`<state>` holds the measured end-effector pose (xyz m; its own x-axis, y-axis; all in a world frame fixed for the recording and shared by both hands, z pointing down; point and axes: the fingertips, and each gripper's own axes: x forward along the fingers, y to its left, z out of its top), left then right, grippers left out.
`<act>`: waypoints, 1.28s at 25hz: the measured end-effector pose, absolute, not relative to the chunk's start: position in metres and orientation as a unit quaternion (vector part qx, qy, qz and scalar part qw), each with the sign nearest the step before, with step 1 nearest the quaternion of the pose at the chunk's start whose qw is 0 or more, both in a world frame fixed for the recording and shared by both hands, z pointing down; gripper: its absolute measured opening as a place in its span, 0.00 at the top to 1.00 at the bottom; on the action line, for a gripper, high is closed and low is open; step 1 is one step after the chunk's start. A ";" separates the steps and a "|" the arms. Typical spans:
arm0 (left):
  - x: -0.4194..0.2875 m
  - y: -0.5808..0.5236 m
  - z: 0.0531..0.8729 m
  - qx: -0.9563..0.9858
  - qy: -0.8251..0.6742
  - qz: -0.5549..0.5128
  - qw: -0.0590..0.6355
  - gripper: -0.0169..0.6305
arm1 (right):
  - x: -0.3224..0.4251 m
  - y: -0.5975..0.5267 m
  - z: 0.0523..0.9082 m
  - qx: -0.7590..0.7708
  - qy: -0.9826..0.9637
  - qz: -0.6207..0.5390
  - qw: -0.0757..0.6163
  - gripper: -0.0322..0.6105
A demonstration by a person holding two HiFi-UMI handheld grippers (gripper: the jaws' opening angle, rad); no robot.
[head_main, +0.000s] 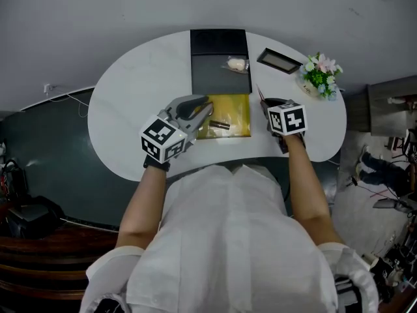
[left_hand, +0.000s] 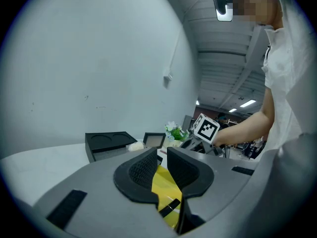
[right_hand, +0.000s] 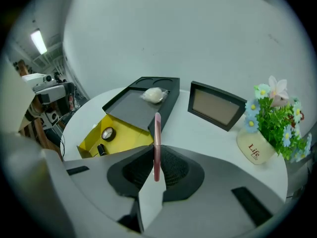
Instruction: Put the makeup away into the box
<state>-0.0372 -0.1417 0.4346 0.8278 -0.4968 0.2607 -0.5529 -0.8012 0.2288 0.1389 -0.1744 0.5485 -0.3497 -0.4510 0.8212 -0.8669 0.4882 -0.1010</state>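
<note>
Right gripper view shows my right gripper (right_hand: pixel 156 156) clamped on a thin pink stick (right_hand: pixel 157 133), just right of the open yellow box (right_hand: pixel 130 134). I judge this the carry step: next I need to swing the stick over the box, lower it in and only then let go. My left gripper (left_hand: pixel 161 155) appears pinched on the box's left wall, steadying it. Inside lie a round compact (right_hand: pixel 107 133) and a dark tube (right_hand: pixel 101 149). Behind, a black tray (right_hand: pixel 130 107) holds a white puff (right_hand: pixel 152 94).
</note>
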 end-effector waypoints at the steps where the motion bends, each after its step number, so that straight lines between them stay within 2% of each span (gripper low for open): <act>1: -0.037 -0.140 0.434 0.944 -0.279 0.093 0.148 0.86 | 0.134 -0.172 0.545 0.418 -0.779 0.267 0.383 0.88; 15: -0.063 -0.120 0.434 0.934 -0.312 0.088 0.147 0.87 | 0.058 -0.140 0.574 0.307 -0.795 0.256 0.456 0.88; 32: -0.097 -0.106 0.444 0.920 -0.344 0.091 0.163 0.87 | 0.038 -0.138 0.615 0.272 -0.752 0.222 0.558 0.88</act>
<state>-0.0975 -0.1063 0.4443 0.7466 -0.6040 0.2789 -0.6631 -0.7099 0.2374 0.0378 -0.1385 0.6149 -0.2297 -0.1612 0.9598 -0.6565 0.7537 -0.0306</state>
